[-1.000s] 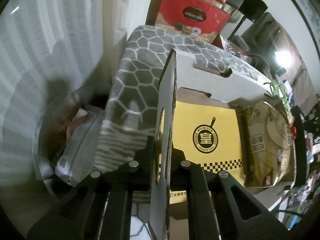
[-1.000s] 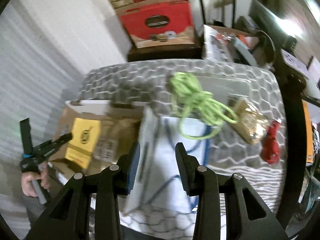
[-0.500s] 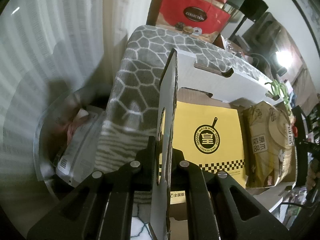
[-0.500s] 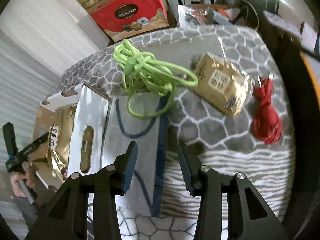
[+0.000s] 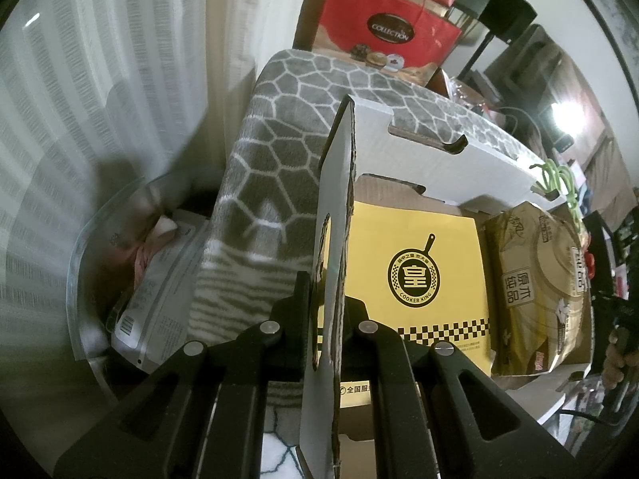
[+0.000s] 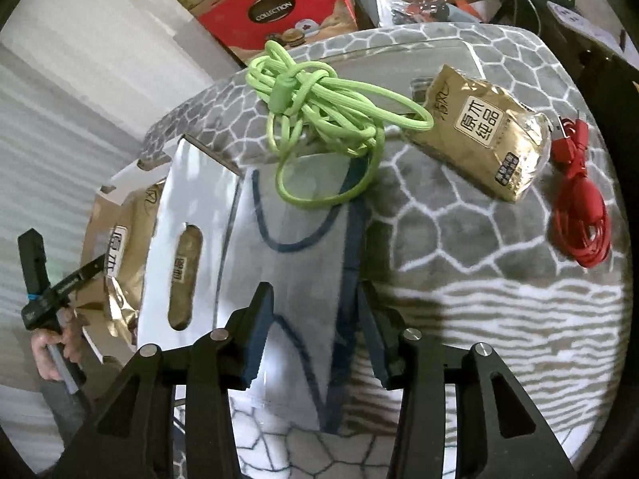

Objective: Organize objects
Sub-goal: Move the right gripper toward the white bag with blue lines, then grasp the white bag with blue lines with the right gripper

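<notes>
You have one cardboard box [image 5: 419, 159] as your landmark, open at the top, standing against the edge of the grey blanket [image 6: 459, 239] with its white honeycomb lines. Your left gripper [image 5: 325, 311] is clamped tight on the box's upright side flap [image 5: 333, 239], one finger on each face of the cardboard. Inside the box you have two things: one yellow carton [image 5: 415, 271] with a frying-pan badge just beside the held flap, and one gold packet [image 5: 539, 291] next to it on the far side.

Your right gripper [image 6: 311, 335] stands with its jaws parted, having just been opening, and nothing is pinched between them. It hangs over a pale sheet with dark blue lines [image 6: 303, 247] that lies on the blanket just beside the box.

Beyond the box on the blanket, count one green cord [image 6: 319, 119] in a loose bundle nearest the box, one second gold packet [image 6: 479, 139] past it, and one red cable [image 6: 579, 199] farthest from the box.

Behind the blanket stands a red carton marked COLLECTION [image 6: 275, 12], with stacked clutter around it. On the box's other side, a clear plastic tub [image 5: 120, 259] sits on the floor, in front of a white ribbed wall [image 5: 80, 80].
</notes>
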`<state>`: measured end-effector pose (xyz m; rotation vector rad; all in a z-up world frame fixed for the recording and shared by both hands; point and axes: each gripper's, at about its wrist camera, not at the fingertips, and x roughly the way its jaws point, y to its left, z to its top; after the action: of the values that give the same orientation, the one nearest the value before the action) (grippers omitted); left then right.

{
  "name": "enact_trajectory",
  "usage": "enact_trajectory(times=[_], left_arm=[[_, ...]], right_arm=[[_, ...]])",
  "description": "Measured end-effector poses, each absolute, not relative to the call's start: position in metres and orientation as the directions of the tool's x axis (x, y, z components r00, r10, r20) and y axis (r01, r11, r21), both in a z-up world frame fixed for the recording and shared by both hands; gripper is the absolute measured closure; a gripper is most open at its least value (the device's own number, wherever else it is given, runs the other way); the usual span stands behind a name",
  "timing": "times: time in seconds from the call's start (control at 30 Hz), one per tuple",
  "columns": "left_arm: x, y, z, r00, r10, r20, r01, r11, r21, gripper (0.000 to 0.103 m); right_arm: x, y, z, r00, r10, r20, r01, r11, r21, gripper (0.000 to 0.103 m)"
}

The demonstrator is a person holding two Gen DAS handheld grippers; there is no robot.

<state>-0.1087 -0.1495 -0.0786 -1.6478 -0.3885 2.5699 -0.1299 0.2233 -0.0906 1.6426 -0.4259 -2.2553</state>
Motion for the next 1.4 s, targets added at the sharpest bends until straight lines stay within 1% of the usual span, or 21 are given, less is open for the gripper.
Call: enact_trajectory(times=[0.07,0.17,0.23,0.33,0.47,0.53,0.57,0.6,0.67,0.73,0.77,0.83,1.07,1.2,1.4], left_arm=[[-0.109,-0.150,-0.079,-0.424,0.188,-0.886,0.081,-0.966,-0.244,0.095],[-0.109,-0.149,-0.079,-0.425,0.189,-0.885,0.082,-0.966,-0.246,0.095],[-0.109,-0.150,-0.079,-0.425,0.189,-0.885,0.083,-0.966,-0.246,0.095],[-0.109,-0.150,-0.079,-0.424,0.189,-0.885,0.082,-0.966,-0.246,0.095],[-0.109,-0.149,-0.080,-0.424,0.189,-0.886,0.081,-0.966,-0.245,0.095],[-0.108,-0.149,-0.079,-0.424,0.189,-0.886,0.083,-0.966,-0.246,0.095],[-0.108,-0.149,-0.079,-0.424,0.189,-0.886,0.082,-0.966,-0.245,0.095],[-0.109,-0.149,-0.079,-0.424,0.188,-0.886,0.082,-0.966,-0.244,0.095],[-0.108,-0.149,-0.080,-0.423,0.188,-0.886,0.083,-0.966,-0.245,0.095],[-0.108,-0.148,-0.080,-0.424,0.189,-0.886,0.083,-0.966,-0.245,0.095],[-0.107,-0.148,-0.081,-0.423,0.189,-0.886,0.084,-0.966,-0.246,0.095],[-0.108,-0.149,-0.080,-0.423,0.188,-0.886,0.083,-0.966,-0.245,0.095],[-0.108,-0.149,-0.080,-0.424,0.189,-0.886,0.084,-0.966,-0.246,0.095],[-0.108,-0.148,-0.081,-0.424,0.190,-0.886,0.085,-0.965,-0.248,0.095],[-0.107,-0.147,-0.082,-0.422,0.193,-0.886,0.086,-0.964,-0.251,0.095]], right_arm=[[-0.130,0.227,-0.091,-0.286,-0.460,-0.840,0.073,-0.885,0.460,0.059],[-0.131,0.232,-0.090,-0.279,-0.550,-0.787,0.065,-0.829,0.556,0.067],[-0.131,0.234,-0.089,-0.281,-0.598,-0.751,0.066,-0.792,0.607,0.069],[-0.132,0.237,-0.089,-0.282,-0.631,-0.723,0.063,-0.764,0.642,0.070],[-0.130,0.240,-0.094,-0.277,-0.607,-0.745,0.049,-0.783,0.620,0.070],[-0.129,0.239,-0.094,-0.280,-0.563,-0.778,0.047,-0.817,0.575,0.071],[-0.128,0.237,-0.095,-0.280,-0.497,-0.821,0.046,-0.862,0.506,0.072],[-0.128,0.237,-0.097,-0.277,-0.475,-0.835,0.049,-0.875,0.481,0.076],[-0.127,0.235,-0.097,-0.278,-0.471,-0.837,0.069,-0.879,0.471,0.076],[-0.126,0.234,-0.097,-0.281,-0.477,-0.833,0.078,-0.876,0.476,0.087],[-0.126,0.234,-0.097,-0.280,-0.496,-0.822,0.080,-0.865,0.495,0.097],[-0.126,0.237,-0.096,-0.293,-0.527,-0.797,0.065,-0.843,0.534,0.099],[-0.122,0.251,-0.070,-0.351,-0.620,-0.702,0.044,-0.759,0.649,0.101],[-0.118,0.245,-0.045,-0.369,-0.634,-0.680,0.089,-0.752,0.653,0.102],[-0.110,0.223,-0.011,-0.402,-0.621,-0.673,0.166,-0.772,0.613,0.102]])
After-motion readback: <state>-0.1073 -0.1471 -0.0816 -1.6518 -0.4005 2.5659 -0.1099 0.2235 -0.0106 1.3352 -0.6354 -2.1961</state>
